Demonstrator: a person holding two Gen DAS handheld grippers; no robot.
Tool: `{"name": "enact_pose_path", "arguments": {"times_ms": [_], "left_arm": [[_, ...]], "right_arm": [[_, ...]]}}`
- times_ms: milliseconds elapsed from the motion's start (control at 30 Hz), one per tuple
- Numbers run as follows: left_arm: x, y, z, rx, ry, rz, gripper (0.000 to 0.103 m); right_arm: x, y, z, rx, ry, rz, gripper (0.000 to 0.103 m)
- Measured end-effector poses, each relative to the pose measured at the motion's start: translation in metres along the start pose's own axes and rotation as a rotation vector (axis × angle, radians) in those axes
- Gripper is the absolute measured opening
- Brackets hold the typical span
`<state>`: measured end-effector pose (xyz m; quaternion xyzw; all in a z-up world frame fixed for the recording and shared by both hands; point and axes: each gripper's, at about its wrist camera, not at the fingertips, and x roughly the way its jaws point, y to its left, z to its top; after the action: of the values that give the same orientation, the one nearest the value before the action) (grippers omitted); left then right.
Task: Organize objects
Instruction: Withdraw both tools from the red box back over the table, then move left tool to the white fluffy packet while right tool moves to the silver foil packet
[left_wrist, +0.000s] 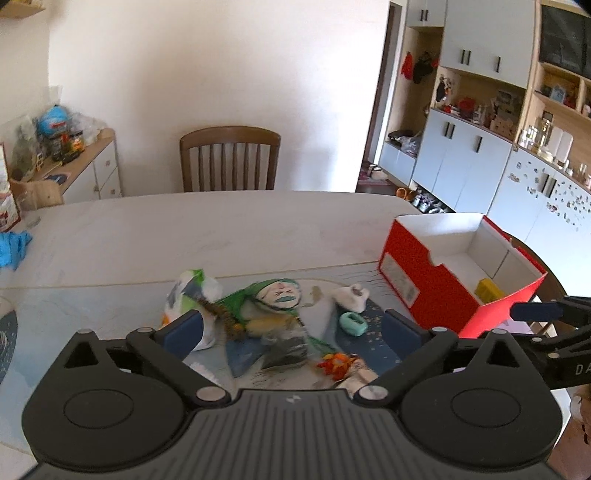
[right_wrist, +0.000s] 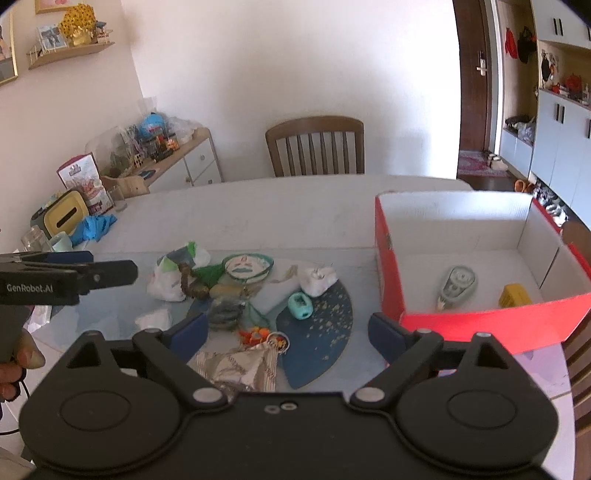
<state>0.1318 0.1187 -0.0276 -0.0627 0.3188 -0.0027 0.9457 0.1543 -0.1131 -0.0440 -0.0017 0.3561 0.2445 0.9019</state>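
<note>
Tabletop (right_wrist: 295, 206): pale surface, wooden chair (right_wrist: 316, 146) at its far edge, your loose items heaped on the near part.

Left tool (left_wrist: 291, 328): your jaws stand wide apart, nothing between the pads, nothing held. It hovers above the heap.

Right tool (right_wrist: 286, 332): jaws likewise spread wide, empty. It hovers over the near side of the heap, with the box just to its right.

Red box (right_wrist: 480, 325): open-topped, white inside, at the right end of the tabletop. Inside lie a correction tape dispenser (right_wrist: 456, 286) and a small yellow block (right_wrist: 515, 295), apart from each other.

Heap, from your right-wrist view:
- white plastic bag (right_wrist: 168, 280) with green print, at the left;
- brown bead string (right_wrist: 188, 284) lying against it;
- round painted face tag (right_wrist: 245, 267) with green tassel;
- crumpled white wad (right_wrist: 317, 278), right of the face tag;
- teal sharpener-like piece (right_wrist: 300, 305), just in front of the wad, on a dark blue fan-shaped mat (right_wrist: 321, 343);
- dark grey coil (right_wrist: 225, 314), near the middle;
- small orange trinket (right_wrist: 255, 334), in front of the coil;
- silvery foil wrapper (right_wrist: 236, 369), nearest to you.

Blue cloth (right_wrist: 94, 227): at the far left, well apart from the heap.
</note>
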Motion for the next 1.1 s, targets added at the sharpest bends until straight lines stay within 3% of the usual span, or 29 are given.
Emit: {"name": "enact_pose_path", "arguments": {"times_ms": [433, 567, 700, 1100], "left_arm": [[0.034, 0.055, -0.043, 0.048, 0.03, 0.14, 0.103], [0.048, 0.066, -0.054, 0.063, 0.058, 0.144, 0.103], [0.062, 0.08, -0.06, 0.01, 0.108, 0.109, 0.103], [0.096, 0.087, -0.076, 0.066, 0.156, 0.102, 0.103]], "right_arm": [[0.04, 0.024, -0.015, -0.04, 0.096, -0.003, 0.093], [0.053, 0.033, -0.019, -0.054, 0.125, 0.009, 0.093], [0.063, 0.04, -0.024, -0.072, 0.152, 0.029, 0.093], [0.105, 0.06, -0.038, -0.154, 0.229, 0.031, 0.093]]}}
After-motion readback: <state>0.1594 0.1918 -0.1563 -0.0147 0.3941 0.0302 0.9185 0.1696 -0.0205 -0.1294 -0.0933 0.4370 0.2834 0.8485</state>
